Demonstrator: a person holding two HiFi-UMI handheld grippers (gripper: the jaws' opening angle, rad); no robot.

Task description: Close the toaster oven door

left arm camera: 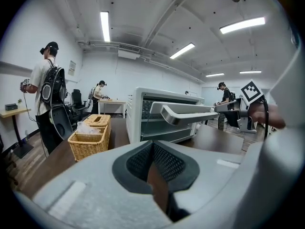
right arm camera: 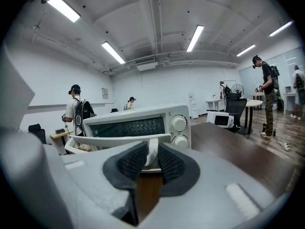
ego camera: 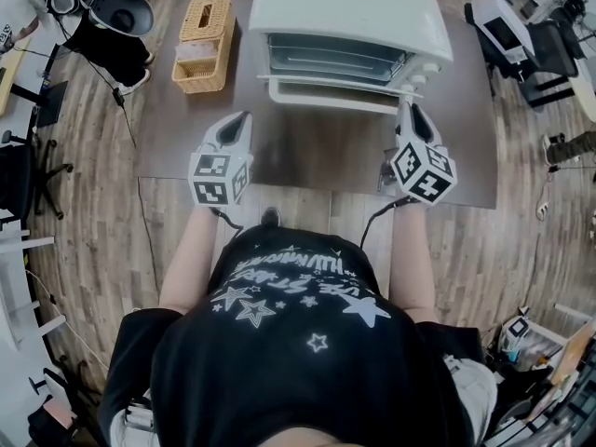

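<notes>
The white toaster oven [ego camera: 349, 12] stands at the far side of the dark table [ego camera: 317, 156]. Its door [ego camera: 331, 96] hangs part-way open, tilted, with the handle bar [left arm camera: 190, 113] out front. My right gripper [ego camera: 406, 108] is at the handle's right end. In the right gripper view its pads [right arm camera: 174, 163] are shut on the white handle post [right arm camera: 151, 151], with the oven's knobs [right arm camera: 178, 123] just behind. My left gripper [ego camera: 244, 117] hovers over the table left of the door, apart from it. Its jaws [left arm camera: 152, 149] are shut with nothing between them.
A wicker basket [ego camera: 205, 45] with a tissue box stands left of the oven [left arm camera: 90, 135]. The table's near edge [ego camera: 317, 184] runs just behind both grippers. Other people stand around the room, one with a backpack [left arm camera: 50, 89]. Desks and chairs line the walls.
</notes>
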